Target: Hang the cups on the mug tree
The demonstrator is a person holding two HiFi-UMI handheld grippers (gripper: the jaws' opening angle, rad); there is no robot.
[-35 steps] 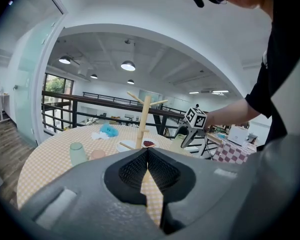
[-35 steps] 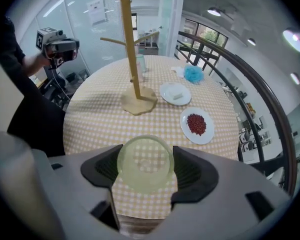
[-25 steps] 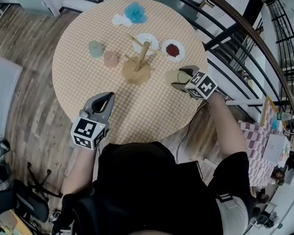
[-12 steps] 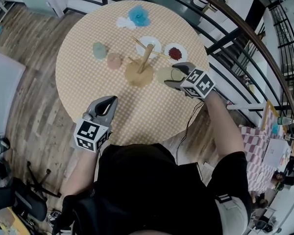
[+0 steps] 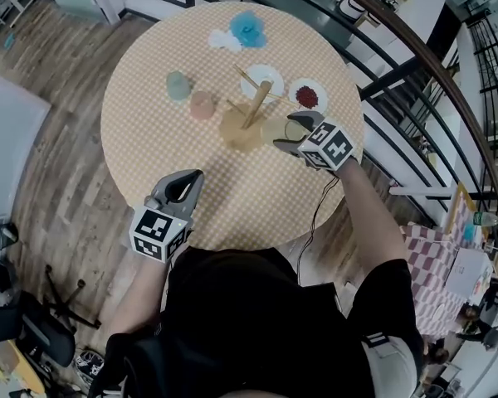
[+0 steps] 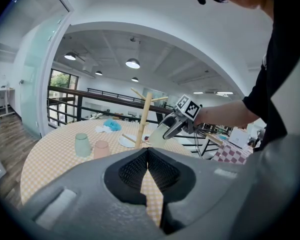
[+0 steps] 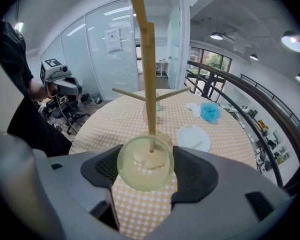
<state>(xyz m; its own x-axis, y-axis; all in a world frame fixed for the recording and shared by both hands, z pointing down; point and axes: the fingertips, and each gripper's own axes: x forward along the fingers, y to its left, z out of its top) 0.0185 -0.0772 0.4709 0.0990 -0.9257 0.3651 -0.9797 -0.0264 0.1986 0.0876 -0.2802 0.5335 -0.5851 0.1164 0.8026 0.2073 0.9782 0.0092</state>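
A wooden mug tree stands mid-table, its trunk and pegs filling the right gripper view. My right gripper is shut on a pale yellow translucent cup, held just to the right of the tree's base, mouth toward the camera. A green cup and a pink cup stand upside down left of the tree, also visible in the left gripper view as green cup and pink cup. My left gripper is shut and empty near the table's near edge.
Behind the tree lie a white plate and a small plate with red bits. A blue fluffy thing and white tissue lie at the far edge. A dark railing curves close past the round table's right side.
My right gripper has carried the yellow cup leftward, closer to the mug tree's base. The left gripper has stayed by the near edge.
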